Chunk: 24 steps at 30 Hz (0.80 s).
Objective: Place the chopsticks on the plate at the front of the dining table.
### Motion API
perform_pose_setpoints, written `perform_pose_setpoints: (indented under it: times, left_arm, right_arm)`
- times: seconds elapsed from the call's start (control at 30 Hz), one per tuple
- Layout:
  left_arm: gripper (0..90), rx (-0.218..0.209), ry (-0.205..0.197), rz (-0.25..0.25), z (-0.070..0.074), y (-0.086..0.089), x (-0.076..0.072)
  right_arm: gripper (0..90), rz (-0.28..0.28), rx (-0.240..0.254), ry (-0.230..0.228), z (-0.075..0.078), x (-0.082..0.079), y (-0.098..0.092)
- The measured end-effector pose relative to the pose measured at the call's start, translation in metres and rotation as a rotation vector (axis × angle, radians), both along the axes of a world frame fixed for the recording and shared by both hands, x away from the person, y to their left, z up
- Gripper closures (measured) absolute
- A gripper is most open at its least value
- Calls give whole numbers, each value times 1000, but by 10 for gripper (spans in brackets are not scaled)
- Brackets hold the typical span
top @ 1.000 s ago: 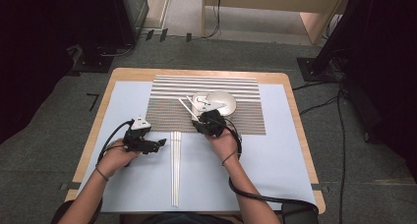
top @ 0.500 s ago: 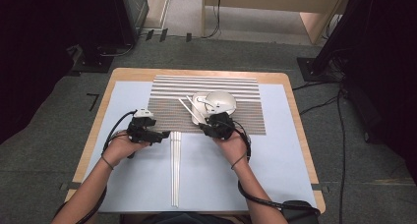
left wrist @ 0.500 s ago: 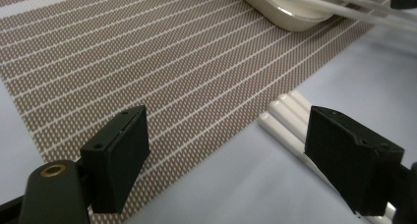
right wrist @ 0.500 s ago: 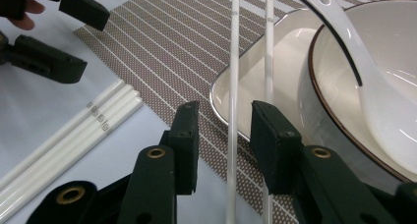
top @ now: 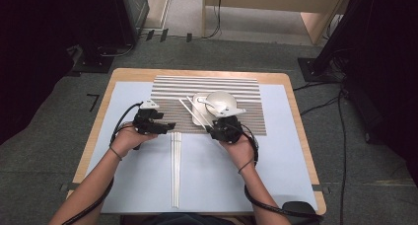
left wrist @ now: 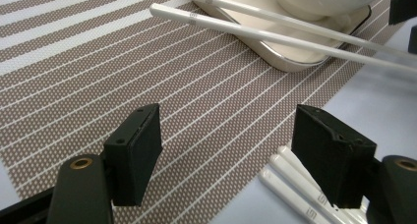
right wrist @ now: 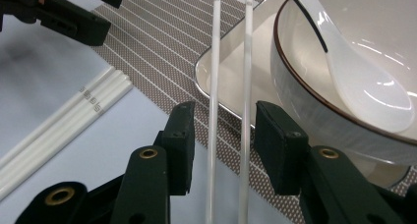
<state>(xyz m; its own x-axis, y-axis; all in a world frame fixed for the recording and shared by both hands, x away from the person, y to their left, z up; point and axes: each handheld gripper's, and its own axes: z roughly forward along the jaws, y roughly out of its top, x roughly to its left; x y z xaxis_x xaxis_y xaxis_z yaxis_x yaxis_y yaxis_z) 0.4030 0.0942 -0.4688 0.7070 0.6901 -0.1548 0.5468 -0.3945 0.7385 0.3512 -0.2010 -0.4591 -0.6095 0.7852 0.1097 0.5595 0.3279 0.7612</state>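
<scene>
Here, a table setting is being handled on a worktop (top: 98, 111) covered by a pale blue sheet and a striped placemat (top: 167, 94). Two pairs of white chopsticks are present. One pair (right wrist: 230, 86) lies with its far ends across the rim of a square white plate (right wrist: 231, 69), beside a bowl (right wrist: 314, 111) that holds a spoon (right wrist: 364, 81). In the right gripper view this pair runs vertically up the centre of the frame, its long axis aligned with the right gripper (right wrist: 223, 145), and it passes between the two fingers (right wrist: 179, 145). The right jaws have just been opening; a gap is seen on both sides of the sticks, so the pair is released, not pinched.

The second pair (top: 175, 170) lies on the blue sheet at centre-left of the high view, long axis running from the mat edge toward the bottom of the frame. The left gripper (left wrist: 231, 155) is held over its upper ends; in the left gripper view those ends (left wrist: 295, 194) lie at lower right, just inside the right-hand finger. The left jaws have just been closing, yet nothing is gripped. The left hand is judged nearer this pair; a shift toward lower right would be required to centre it.
</scene>
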Motion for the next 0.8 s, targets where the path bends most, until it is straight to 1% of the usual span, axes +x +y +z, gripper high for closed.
perform_pose_setpoints:
  times: [0.07,0.1,0.2,0.23,0.27,0.3,0.33,0.43,0.5,0.67,0.73,0.8]
  left_arm:
    - [316,0,1,0,0,-1,1]
    - [328,3,1,-9,-1,-4,4]
    - [359,1,-3,-18,-1,-6,6]
    - [364,-11,-7,-23,-1,-9,8]
    - [372,-11,-7,-23,-1,-9,8]
    - [381,-22,-4,-25,-1,-11,10]
    - [388,-22,-4,-25,-1,-11,10]
    - [397,-41,11,-26,-2,-14,14]
    - [411,-45,10,-32,-3,-18,16]
    - [427,-51,13,-39,-3,-22,19]
    - [430,-56,14,-41,-3,-24,21]
    - [430,-61,21,-38,-5,-26,23]
  right_arm:
    - [589,-2,-3,7,-1,0,-1]
    - [565,-8,7,15,-3,-1,-2]
    - [552,-6,7,16,-5,-1,-2]
    - [538,-6,4,20,-7,-1,-3]
    - [538,-6,4,20,-7,-1,-3]
    - [517,-8,5,26,-8,-1,-3]
    - [517,-8,5,26,-8,-1,-3]
    - [500,-8,5,35,-12,-1,-4]
    - [500,-1,-1,53,-14,-1,-3]
    - [505,-5,-15,67,-17,-2,-2]
    - [518,-2,-20,69,-18,-1,-2]
    - [553,-9,-30,77,-19,-2,-2]
